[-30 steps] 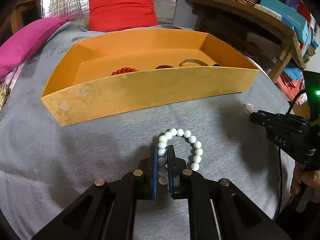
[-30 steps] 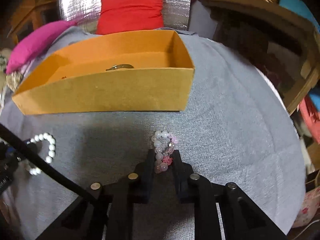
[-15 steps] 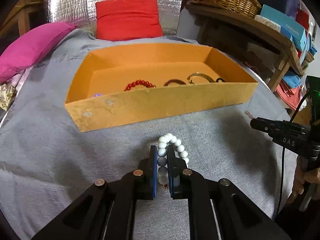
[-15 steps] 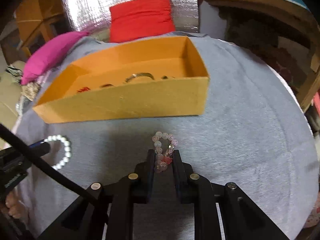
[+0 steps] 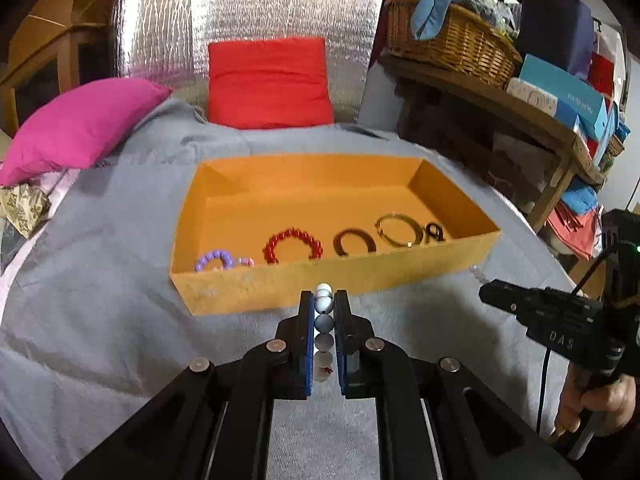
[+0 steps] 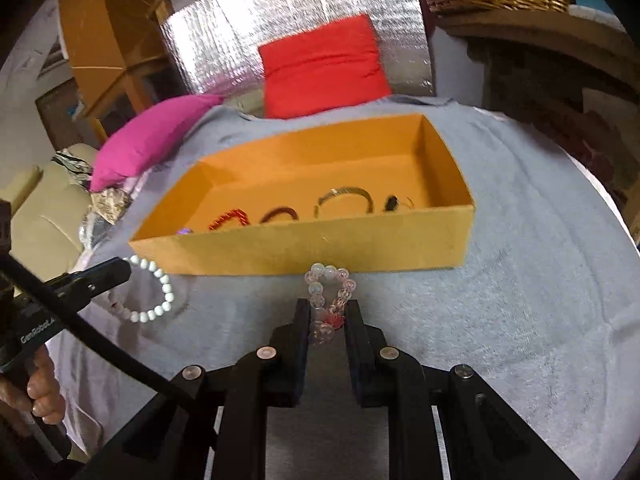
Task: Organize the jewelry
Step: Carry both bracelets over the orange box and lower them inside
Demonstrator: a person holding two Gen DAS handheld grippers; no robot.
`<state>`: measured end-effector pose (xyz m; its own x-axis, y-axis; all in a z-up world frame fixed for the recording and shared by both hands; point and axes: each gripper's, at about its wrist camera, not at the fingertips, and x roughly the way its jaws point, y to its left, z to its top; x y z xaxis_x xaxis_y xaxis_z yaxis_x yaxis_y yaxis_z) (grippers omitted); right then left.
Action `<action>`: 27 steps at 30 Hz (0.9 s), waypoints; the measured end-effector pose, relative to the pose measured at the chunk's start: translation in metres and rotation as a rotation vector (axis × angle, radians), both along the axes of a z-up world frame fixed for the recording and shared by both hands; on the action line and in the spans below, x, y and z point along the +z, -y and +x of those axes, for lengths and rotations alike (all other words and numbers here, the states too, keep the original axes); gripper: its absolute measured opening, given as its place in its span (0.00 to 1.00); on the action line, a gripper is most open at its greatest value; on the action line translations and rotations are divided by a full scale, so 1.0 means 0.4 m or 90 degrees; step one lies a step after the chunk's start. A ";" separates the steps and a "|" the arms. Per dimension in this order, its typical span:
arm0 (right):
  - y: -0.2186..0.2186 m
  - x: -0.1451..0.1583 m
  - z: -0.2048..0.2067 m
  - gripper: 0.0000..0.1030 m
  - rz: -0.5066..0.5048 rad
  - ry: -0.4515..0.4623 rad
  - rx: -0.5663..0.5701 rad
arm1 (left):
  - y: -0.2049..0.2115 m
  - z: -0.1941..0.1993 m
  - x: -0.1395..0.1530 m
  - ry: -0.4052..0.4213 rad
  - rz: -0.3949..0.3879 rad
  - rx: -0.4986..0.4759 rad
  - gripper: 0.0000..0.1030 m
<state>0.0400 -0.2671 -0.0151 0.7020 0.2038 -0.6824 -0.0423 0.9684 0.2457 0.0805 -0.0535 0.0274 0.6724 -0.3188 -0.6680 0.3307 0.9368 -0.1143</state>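
Jewelry is lying in the orange box (image 5: 320, 284) on the grey cloth (image 5: 100, 320): purple (image 5: 216, 260), red (image 5: 294, 242), dark (image 5: 354, 242) and gold (image 5: 398, 230) bracelets. The left gripper (image 5: 324, 308) is pinching a white bead bracelet (image 5: 324, 320) between nearly closed jaws. The right gripper (image 6: 328, 316) is clamping a pink bead bracelet (image 6: 330, 292), its loop sticking out just before the box wall.

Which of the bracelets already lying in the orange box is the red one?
The red beaded bracelet, second from the left in the orange box, between the purple bracelet and the dark brown bangle.
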 end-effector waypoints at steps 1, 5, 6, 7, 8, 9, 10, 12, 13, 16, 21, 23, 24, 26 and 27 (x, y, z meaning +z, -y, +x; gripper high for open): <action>-0.006 0.006 -0.004 0.18 0.003 0.007 0.002 | 0.000 -0.001 0.009 0.006 -0.002 0.002 0.09; -0.015 0.027 -0.005 0.18 0.014 0.033 0.006 | 0.003 -0.002 0.044 0.031 0.000 0.016 0.09; -0.017 0.031 -0.003 0.18 0.017 0.037 0.007 | 0.001 0.000 0.051 0.035 0.001 0.019 0.09; -0.019 0.035 -0.001 0.18 0.022 0.042 0.008 | 0.001 0.001 0.059 0.042 0.003 0.023 0.09; -0.023 0.040 0.000 0.18 0.026 0.047 0.009 | 0.001 0.002 0.067 0.048 0.006 0.028 0.09; -0.026 0.044 0.002 0.18 0.027 0.052 0.009 | 0.000 0.002 0.071 0.052 0.009 0.032 0.09; -0.031 0.049 0.005 0.18 0.028 0.057 0.010 | -0.001 0.003 0.078 0.056 0.011 0.038 0.09; -0.034 0.056 0.010 0.18 0.031 0.063 0.012 | -0.003 0.005 0.091 0.064 0.017 0.049 0.09; -0.036 0.060 0.013 0.18 0.033 0.067 0.013 | -0.005 0.004 0.098 0.071 0.019 0.053 0.09; -0.046 0.073 0.022 0.18 0.035 0.080 0.014 | -0.013 0.005 0.115 0.083 0.023 0.070 0.09; -0.056 0.093 0.029 0.18 0.038 0.101 0.017 | -0.016 0.006 0.138 0.103 0.026 0.086 0.09; -0.062 0.103 0.032 0.18 0.036 0.111 0.017 | -0.017 0.010 0.145 0.107 0.022 0.090 0.09; -0.064 0.107 0.035 0.18 0.038 0.115 0.018 | -0.017 0.011 0.148 0.110 0.023 0.094 0.09; -0.066 0.117 0.041 0.18 0.038 0.123 0.018 | -0.017 0.017 0.155 0.116 0.026 0.099 0.09; -0.065 0.121 0.044 0.18 0.038 0.128 0.017 | -0.018 0.018 0.158 0.118 0.024 0.101 0.09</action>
<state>0.0575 -0.2412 0.0334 0.8169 0.2595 -0.5151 -0.1214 0.9504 0.2863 0.0878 -0.0462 0.0907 0.8245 -0.1770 -0.5376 0.1912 0.9811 -0.0297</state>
